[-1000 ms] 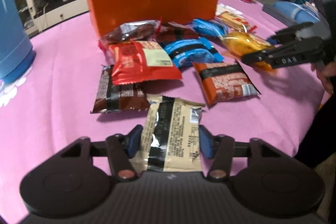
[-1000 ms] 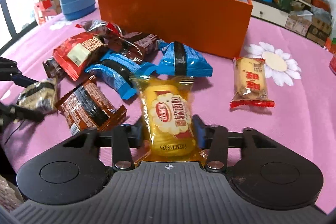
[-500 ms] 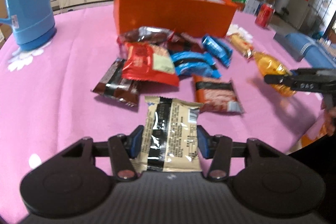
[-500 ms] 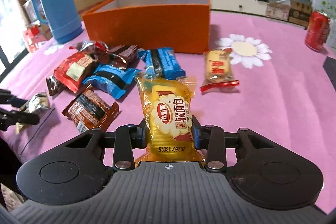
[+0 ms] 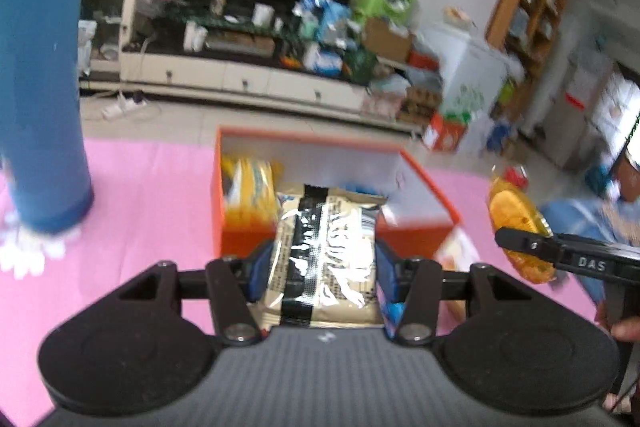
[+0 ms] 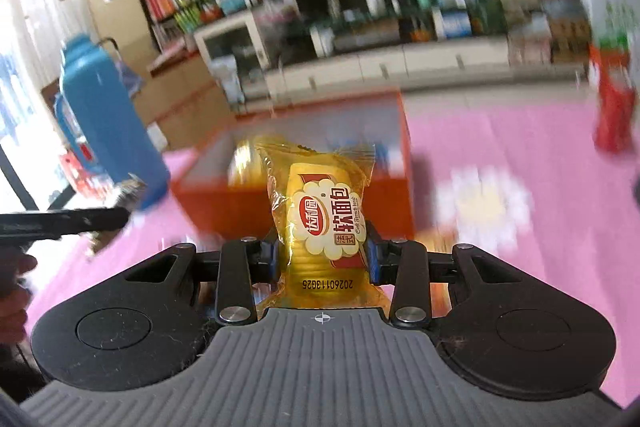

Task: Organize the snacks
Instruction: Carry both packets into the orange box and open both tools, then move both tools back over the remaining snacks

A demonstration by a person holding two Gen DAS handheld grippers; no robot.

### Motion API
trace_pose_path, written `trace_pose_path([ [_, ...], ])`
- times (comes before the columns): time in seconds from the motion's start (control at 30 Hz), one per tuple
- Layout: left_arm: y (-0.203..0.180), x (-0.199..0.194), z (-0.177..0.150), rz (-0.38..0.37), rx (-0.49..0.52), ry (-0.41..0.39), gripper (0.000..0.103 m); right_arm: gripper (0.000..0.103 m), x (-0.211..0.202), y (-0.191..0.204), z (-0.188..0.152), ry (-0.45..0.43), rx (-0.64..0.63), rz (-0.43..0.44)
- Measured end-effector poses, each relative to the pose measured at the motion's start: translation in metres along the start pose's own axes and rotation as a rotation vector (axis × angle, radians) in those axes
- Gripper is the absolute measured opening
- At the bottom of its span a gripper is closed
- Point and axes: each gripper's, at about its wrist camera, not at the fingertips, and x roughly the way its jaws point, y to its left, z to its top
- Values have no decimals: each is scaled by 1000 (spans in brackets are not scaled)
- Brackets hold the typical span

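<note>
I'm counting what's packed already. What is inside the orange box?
The orange box holds a yellow packet at its left and something blue further back. The held beige packet covers the rest.

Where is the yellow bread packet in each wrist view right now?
Left wrist: yellow bread packet at right, seen side-on, clamped in the right gripper.
Right wrist: bottom centre, upright between the right gripper's fingers.
Shared landmark: orange box behind it in both.

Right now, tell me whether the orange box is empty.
Not empty. The orange box is open-topped, with yellow packets against its left inner wall.
</note>
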Motion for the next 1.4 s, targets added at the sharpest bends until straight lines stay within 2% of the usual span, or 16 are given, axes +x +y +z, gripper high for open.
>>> trace_pose_path([
  [0.13,6,39,40,11,-34,-38,51,18,35,20,51,-88,-63,-7],
  [0.27,9,83,59,13,-64,-25,51,18,87,26,71,-88,-62,-20],
  [0.47,4,139,56,20,-78,58,51,18,159,1,65,8,22,-52],
  [0.6,2,159,50,42,-78,83,51,18,184,-7,57,60,33,-80],
  [0.8,8,171,44,90,-73,104,51,18,203,-4,47,85,8,-101],
  [0.87,9,169,45,112,-58,93,63,20,210,-3,46,94,10,-96],
  [0.93,10,163,48,105,-60,70,66,22,210,-3,47,92,3,-96],
  [1.0,12,158,51,86,-73,58,67,26,207,-3,48,83,11,-90],
  [1.1,8,150,52,79,-70,40,69,39,193,-3,50,51,30,-72],
  [1.17,4,145,53,75,-61,26,70,62,182,-1,53,14,30,-72],
  [1.23,0,139,56,67,-55,10,70,72,168,1,57,-33,31,-77],
  [1.3,-5,133,57,64,-47,1,70,75,154,3,62,-64,29,-80],
  [1.37,-11,126,56,69,-31,-10,71,87,140,3,64,-93,29,-74],
  [1.4,-14,122,54,74,-23,-16,71,88,133,2,63,-104,35,-74],
])
